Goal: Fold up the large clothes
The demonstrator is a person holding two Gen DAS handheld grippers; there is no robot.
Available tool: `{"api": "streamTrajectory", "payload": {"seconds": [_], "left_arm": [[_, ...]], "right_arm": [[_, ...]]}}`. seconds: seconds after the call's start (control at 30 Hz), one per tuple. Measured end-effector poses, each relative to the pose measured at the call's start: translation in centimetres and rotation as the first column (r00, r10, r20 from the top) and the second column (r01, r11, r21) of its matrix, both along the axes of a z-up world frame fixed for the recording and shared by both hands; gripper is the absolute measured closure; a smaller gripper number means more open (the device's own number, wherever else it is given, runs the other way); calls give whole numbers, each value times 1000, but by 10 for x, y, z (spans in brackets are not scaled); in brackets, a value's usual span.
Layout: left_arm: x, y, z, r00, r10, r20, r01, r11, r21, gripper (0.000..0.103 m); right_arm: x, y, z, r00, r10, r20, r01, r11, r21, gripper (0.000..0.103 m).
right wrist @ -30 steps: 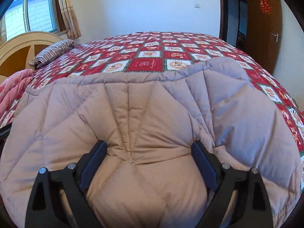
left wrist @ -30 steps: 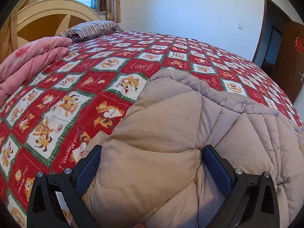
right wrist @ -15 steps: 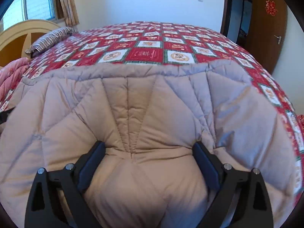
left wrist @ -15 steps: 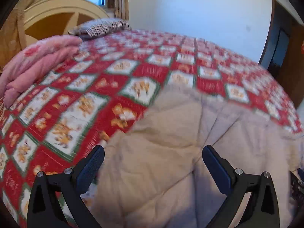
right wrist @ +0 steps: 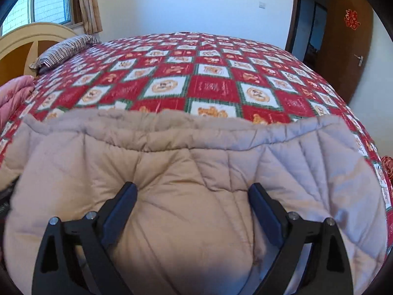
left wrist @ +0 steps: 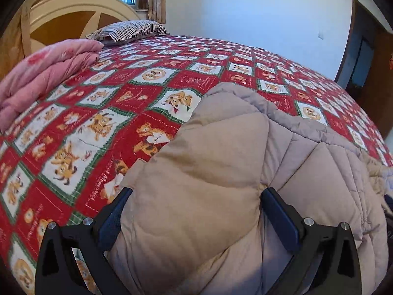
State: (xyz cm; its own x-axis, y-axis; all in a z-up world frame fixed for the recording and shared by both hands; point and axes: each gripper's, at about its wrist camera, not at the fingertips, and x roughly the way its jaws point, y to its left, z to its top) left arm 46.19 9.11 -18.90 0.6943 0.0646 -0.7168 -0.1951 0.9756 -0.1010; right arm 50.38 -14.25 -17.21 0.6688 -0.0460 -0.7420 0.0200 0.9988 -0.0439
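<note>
Both the left gripper and right gripper stood wide apart, straddling bunched folds of the beige quilted coat, whose far edge lay across the patterned bedspread; beyond stretched bare bedspread.

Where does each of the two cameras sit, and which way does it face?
Left wrist: on the left gripper, looking along its spread fingers over the beige quilted coat towards the pink blanket and headboard.
Right wrist: on the right gripper, fingers also spread, facing across the coat towards the far wall and door.
Shared: the coat, red bedspread, striped pillow.
</note>
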Motion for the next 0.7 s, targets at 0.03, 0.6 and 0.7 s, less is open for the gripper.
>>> {"api": "streamTrajectory", "payload": {"seconds": [0.03, 0.6, 0.7], "left_arm": [[1, 0, -1, 1000, 0, -1, 0, 1000, -5, 1], [10, 2, -11, 999, -24, -47, 21, 998, -64, 1], [10, -3, -11, 999, -19, -45, 18, 999, -37, 1]], "right_arm": [[-1, 1, -3, 1000, 5, 0, -5, 1000, -7, 5], [14, 6, -22, 996, -7, -92, 3, 999, -45, 0], [16, 6, -22, 994, 2, -112, -8, 998, -56, 0]]}}
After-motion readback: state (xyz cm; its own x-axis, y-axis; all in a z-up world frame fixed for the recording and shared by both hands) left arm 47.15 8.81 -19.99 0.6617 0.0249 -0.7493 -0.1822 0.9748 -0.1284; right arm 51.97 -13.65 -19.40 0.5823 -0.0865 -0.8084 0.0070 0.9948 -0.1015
